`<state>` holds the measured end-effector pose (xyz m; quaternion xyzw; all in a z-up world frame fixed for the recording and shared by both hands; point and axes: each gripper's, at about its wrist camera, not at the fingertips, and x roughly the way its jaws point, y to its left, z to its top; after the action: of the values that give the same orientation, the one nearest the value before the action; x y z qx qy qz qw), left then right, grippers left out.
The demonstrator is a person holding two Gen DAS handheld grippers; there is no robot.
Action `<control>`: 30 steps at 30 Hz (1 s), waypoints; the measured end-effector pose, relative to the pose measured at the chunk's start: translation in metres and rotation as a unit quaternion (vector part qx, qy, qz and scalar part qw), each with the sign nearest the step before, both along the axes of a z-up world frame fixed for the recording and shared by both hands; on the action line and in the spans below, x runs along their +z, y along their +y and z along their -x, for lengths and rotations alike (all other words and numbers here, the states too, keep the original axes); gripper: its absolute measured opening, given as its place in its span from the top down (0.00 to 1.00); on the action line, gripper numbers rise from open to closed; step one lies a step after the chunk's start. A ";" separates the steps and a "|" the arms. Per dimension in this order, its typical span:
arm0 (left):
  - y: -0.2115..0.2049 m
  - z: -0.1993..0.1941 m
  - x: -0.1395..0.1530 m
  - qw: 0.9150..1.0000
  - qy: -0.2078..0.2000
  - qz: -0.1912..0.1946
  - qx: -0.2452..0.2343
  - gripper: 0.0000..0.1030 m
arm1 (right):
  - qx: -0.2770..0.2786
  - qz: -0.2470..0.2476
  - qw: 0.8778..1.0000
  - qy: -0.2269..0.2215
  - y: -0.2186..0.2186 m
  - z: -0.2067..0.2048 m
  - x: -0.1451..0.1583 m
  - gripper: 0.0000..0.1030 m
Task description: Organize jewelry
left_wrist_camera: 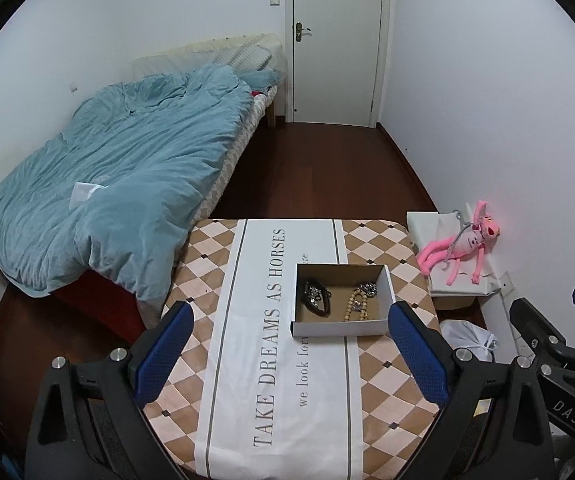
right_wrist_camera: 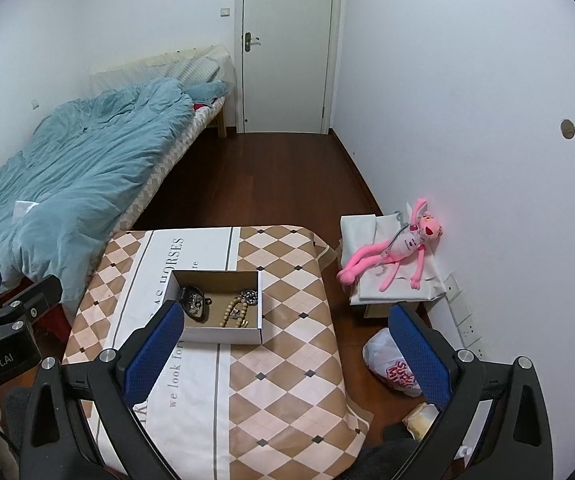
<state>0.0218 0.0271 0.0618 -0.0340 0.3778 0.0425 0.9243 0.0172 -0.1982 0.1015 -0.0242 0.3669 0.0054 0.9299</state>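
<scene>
Jewelry lies in the box on the desk: light, limp, tangly; take bead strand mid-loop. Left tongs and right tongs both wide open, empty, short of box.

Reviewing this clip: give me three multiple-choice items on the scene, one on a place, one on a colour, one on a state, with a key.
1. Where is the jewelry?
A. inside the box
B. on the bed
C. on the floor

2. What colour is the plush toy?
A. green
B. pink
C. yellow

3. How is the left gripper?
A. shut on beads
B. shut, empty
C. open, empty

Key: A, the wooden bead strand and dark pieces lie in the box; B, it is pink throughout; C, its blue pads stand wide apart with nothing between.
</scene>
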 end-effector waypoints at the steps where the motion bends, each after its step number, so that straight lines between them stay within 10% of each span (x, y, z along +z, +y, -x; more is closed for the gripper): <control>1: -0.001 0.001 0.000 1.000 0.002 -0.001 -0.001 0.04 | 0.001 0.000 1.000 0.001 0.000 0.002 0.001 0.00; 30: -0.016 -0.052 -0.029 0.997 0.073 -0.010 -0.010 0.04 | -0.006 0.008 0.998 0.057 -0.005 -0.058 -0.029 0.00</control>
<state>0.0743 0.0106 0.0333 -0.0174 0.4445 0.0398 0.8947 0.0755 -0.2034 0.0723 -0.0290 0.4200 -0.0022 0.9071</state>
